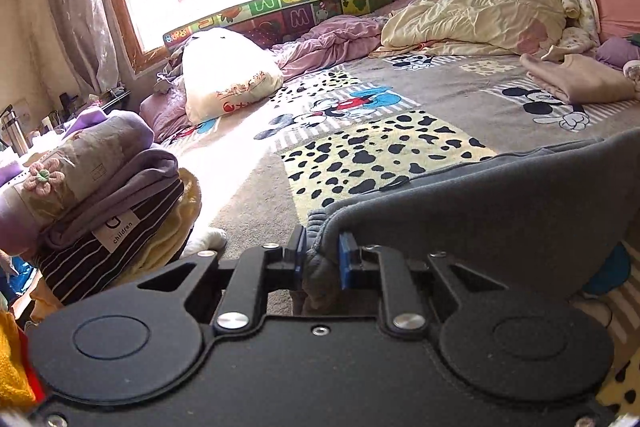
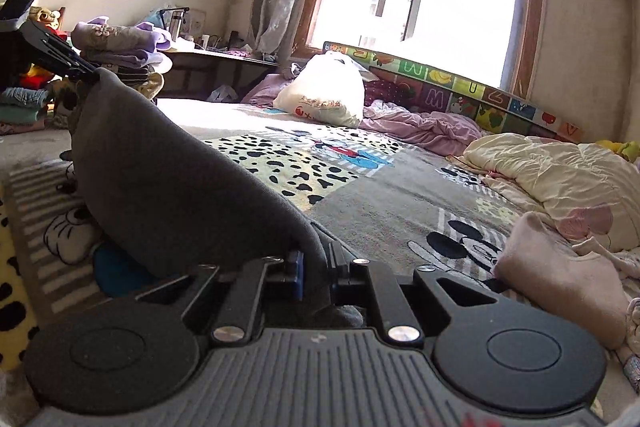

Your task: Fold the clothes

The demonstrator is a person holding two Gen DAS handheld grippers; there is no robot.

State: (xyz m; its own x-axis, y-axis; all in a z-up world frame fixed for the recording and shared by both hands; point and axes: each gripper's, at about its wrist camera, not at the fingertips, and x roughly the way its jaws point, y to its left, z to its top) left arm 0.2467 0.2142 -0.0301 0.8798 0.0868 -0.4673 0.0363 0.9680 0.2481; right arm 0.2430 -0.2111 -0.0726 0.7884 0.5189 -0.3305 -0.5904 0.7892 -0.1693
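Soft grey fleece garment (image 1: 500,211) sags between left gripper (image 1: 323,259) and right gripper (image 2: 315,269), both pinching its edge; a white plastic bag (image 1: 228,75) bulges, contents hidden.

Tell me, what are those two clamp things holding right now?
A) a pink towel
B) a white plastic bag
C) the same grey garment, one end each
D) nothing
C: the left gripper and right gripper each have jaws shut on an edge of the grey garment, which hangs stretched between them above the bed.
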